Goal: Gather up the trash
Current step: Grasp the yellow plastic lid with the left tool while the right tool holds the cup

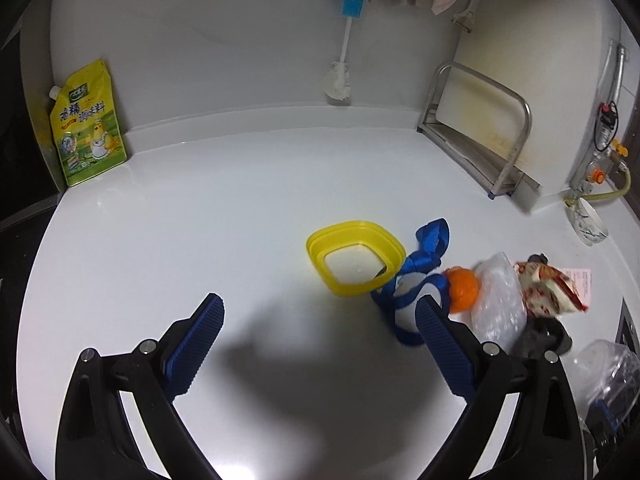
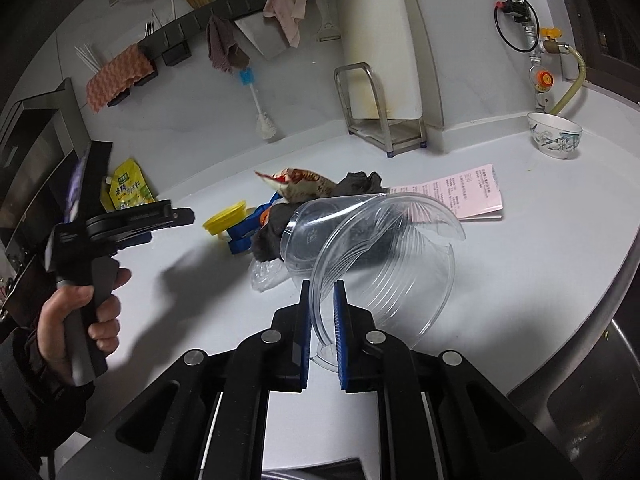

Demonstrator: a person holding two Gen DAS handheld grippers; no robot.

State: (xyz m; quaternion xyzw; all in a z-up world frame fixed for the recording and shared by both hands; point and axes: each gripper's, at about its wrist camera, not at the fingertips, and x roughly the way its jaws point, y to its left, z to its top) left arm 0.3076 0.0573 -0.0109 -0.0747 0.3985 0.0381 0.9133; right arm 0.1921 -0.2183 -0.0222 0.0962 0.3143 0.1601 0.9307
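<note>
A crushed clear plastic cup (image 2: 376,256) is pinched by its rim between the blue pads of my right gripper (image 2: 323,292), lifted off the white counter (image 2: 540,264). Behind it lies a trash pile: a red and cream snack wrapper (image 2: 304,184), a dark rag (image 2: 356,184), clear plastic film (image 2: 268,276), a yellow lid ring (image 2: 226,216). In the left wrist view my left gripper (image 1: 320,312) stands open above the counter (image 1: 180,220), near the yellow lid ring (image 1: 354,256), a blue strap (image 1: 424,268), orange peel (image 1: 464,288), film (image 1: 500,300) and wrapper (image 1: 552,288).
A yellow seasoning pouch (image 1: 88,124) leans at the back left wall. A bottle brush (image 1: 340,64) and a steel rack with a cutting board (image 1: 480,120) stand behind. A pink paper (image 2: 468,196) and a patterned bowl (image 2: 554,134) lie right. A hand (image 2: 72,320) holds the left gripper.
</note>
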